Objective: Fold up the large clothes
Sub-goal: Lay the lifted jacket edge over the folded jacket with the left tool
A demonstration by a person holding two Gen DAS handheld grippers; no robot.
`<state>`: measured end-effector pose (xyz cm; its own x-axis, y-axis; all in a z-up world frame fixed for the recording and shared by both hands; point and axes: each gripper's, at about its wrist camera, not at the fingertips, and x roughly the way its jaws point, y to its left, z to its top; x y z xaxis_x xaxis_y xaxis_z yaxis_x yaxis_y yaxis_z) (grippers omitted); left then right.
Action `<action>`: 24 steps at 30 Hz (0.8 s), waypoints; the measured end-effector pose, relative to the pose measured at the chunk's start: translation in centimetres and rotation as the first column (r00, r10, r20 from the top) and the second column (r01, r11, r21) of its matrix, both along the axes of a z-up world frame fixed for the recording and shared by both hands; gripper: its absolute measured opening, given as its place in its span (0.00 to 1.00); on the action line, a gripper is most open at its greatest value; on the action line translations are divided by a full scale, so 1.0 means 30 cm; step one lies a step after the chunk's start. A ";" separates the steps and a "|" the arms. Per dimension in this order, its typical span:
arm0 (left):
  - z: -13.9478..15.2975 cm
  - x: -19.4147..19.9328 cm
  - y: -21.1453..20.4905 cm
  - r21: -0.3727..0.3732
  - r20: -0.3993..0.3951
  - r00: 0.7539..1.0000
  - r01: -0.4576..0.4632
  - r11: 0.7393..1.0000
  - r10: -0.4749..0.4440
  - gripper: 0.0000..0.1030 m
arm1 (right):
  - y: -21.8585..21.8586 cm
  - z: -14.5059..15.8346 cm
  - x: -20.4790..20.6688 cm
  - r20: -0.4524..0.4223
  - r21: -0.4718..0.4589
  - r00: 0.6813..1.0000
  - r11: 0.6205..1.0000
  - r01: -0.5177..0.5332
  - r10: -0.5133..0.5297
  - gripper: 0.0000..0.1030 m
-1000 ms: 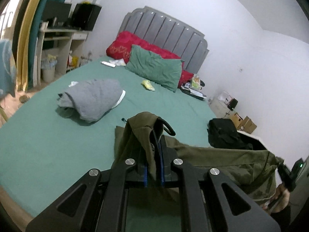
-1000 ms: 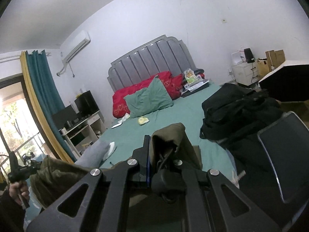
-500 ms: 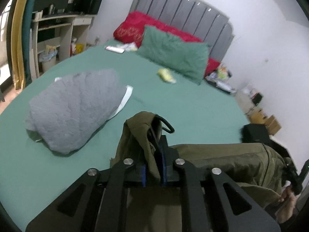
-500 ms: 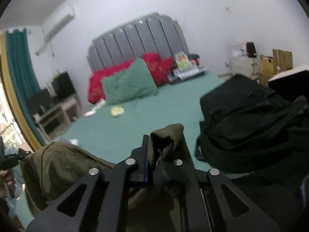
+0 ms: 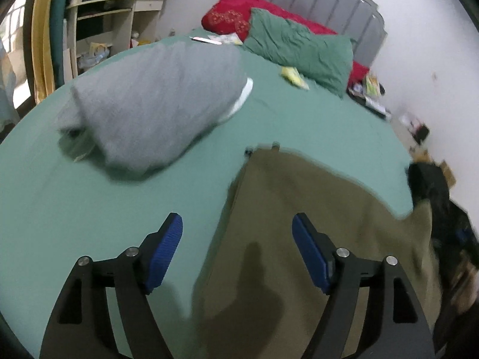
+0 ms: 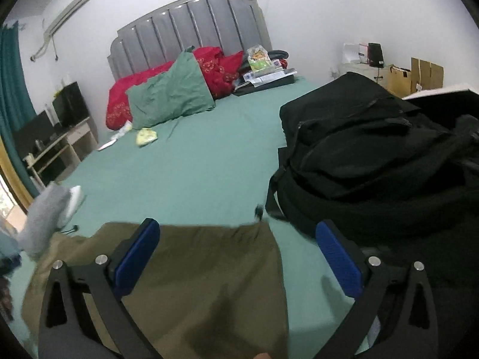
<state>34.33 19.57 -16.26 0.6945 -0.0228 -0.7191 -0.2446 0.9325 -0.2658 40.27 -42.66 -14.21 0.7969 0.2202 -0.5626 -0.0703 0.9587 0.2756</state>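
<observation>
An olive-green garment [image 5: 314,224] lies spread flat on the green bed sheet [image 5: 89,209]; it also shows in the right wrist view [image 6: 203,275]. My left gripper [image 5: 238,245] is open and empty, just above the garment's left edge. My right gripper [image 6: 236,251] is open and empty, above the garment's right edge. Blue pads [image 5: 166,251] face each other with a wide gap.
A grey bundled garment [image 5: 155,101] lies to the left. A black bag [image 6: 374,164] sits on the right of the bed. Green pillow [image 6: 170,92], red pillows [image 5: 236,21] and small items lie by the grey headboard [image 6: 191,27]. A desk [image 5: 101,27] stands left.
Both grippers were shut on the olive garment, holding it up. Now both are open and the garment lies flat on the bed.
</observation>
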 end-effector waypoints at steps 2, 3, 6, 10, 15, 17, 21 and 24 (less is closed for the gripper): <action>-0.033 -0.059 -0.018 0.014 -0.018 0.999 0.037 0.999 -0.037 0.77 | -0.015 -0.005 -0.084 -0.017 0.029 1.000 0.999 0.020 -0.020 1.00; -0.066 -0.095 -0.034 0.012 -0.044 0.997 0.065 0.998 -0.065 0.77 | -0.021 -0.032 -0.121 -0.034 0.038 0.999 0.999 0.035 -0.034 1.00; -0.142 -0.144 -0.075 0.033 -0.106 0.988 0.117 0.993 -0.113 0.77 | -0.043 -0.157 -0.243 -0.147 0.104 0.988 0.992 0.069 -0.054 0.99; -0.221 -0.169 -0.102 0.045 -0.169 0.979 0.126 0.991 -0.117 0.77 | -0.022 -0.298 -0.395 -0.246 0.140 0.968 0.986 0.089 -0.052 0.88; -0.250 -0.184 -0.140 -0.035 -0.136 0.968 0.210 0.977 -0.213 0.24 | 0.077 -0.358 -0.446 -0.297 0.153 0.954 0.988 0.002 0.044 0.33; -0.205 -0.200 -0.185 0.047 -0.139 0.969 0.215 0.976 -0.207 0.08 | 0.089 -0.351 -0.439 -0.298 0.167 0.952 0.986 -0.019 0.069 0.21; -0.093 -0.278 -0.173 0.039 -0.077 0.986 0.148 0.988 -0.145 0.04 | 0.073 -0.283 -0.465 -0.264 0.189 0.962 0.982 -0.014 0.065 0.13; -0.005 -0.386 -0.168 0.037 -0.051 0.994 0.102 0.994 -0.100 0.04 | 0.049 -0.185 -0.534 -0.199 0.226 0.977 0.973 -0.035 0.081 0.12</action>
